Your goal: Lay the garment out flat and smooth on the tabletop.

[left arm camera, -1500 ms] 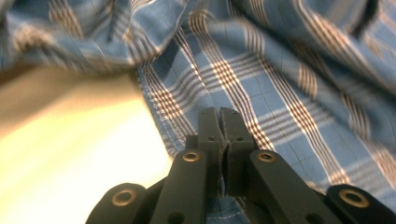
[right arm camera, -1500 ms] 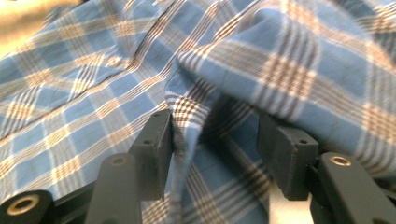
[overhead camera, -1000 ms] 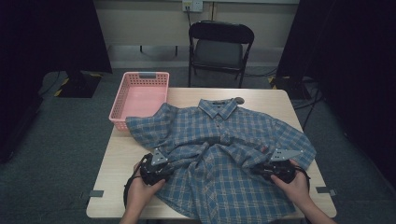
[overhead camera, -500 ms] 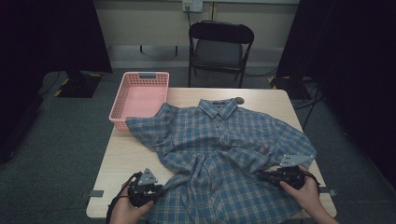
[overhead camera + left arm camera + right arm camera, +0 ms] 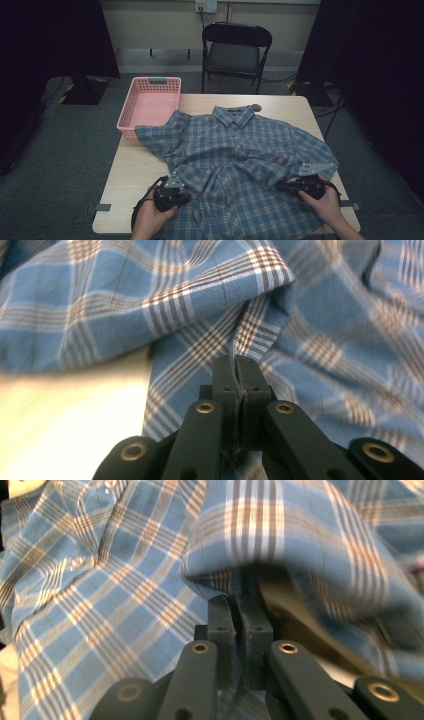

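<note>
Plaid shirt [image 5: 235, 160] lay front-up across the table [image 5: 130, 170], hem at the near edge. Left gripper [image 5: 235, 371] had just clamped onto the cloth near the near-left corner; right gripper [image 5: 239, 611] pinched it near the near-right corner, likely to spread or fold it.

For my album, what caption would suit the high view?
Two hand-held grippers, left gripper and right gripper, pinch a blue plaid shirt spread on a table.
</note>
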Action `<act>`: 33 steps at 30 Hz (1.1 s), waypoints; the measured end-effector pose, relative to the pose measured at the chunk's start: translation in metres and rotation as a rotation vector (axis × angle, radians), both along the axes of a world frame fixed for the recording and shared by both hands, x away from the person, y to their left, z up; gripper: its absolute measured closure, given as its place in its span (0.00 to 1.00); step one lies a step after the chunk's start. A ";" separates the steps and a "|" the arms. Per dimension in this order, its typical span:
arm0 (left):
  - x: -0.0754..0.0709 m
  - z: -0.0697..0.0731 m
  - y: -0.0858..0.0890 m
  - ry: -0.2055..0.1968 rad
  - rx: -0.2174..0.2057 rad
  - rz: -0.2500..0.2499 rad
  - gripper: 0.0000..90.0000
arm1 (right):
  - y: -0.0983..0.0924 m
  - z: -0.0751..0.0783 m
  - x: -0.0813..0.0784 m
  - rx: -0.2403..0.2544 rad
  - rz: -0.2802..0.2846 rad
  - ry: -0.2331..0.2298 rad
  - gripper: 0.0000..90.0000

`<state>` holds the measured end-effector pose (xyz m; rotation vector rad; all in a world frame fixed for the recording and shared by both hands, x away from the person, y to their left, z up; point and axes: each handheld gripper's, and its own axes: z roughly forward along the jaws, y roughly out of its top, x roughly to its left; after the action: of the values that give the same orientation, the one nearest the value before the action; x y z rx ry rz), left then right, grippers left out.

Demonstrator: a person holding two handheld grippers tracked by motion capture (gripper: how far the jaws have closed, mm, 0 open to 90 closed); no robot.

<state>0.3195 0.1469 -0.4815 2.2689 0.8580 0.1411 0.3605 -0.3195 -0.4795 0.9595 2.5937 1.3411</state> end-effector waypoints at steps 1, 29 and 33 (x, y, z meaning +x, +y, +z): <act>-0.005 0.001 0.006 0.007 -0.005 0.007 0.98 | -0.003 0.000 -0.002 -0.003 -0.002 0.004 0.96; -0.028 0.021 0.027 0.016 -0.178 0.047 0.95 | -0.029 0.015 -0.022 -0.014 -0.004 0.005 0.98; -0.008 0.037 0.045 -0.031 -0.227 0.147 0.96 | -0.042 0.030 -0.015 0.016 -0.061 -0.025 0.98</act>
<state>0.3119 0.1923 -0.4448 1.9884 0.9737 0.1380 0.3457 -0.3616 -0.4493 1.0097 2.5177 1.3526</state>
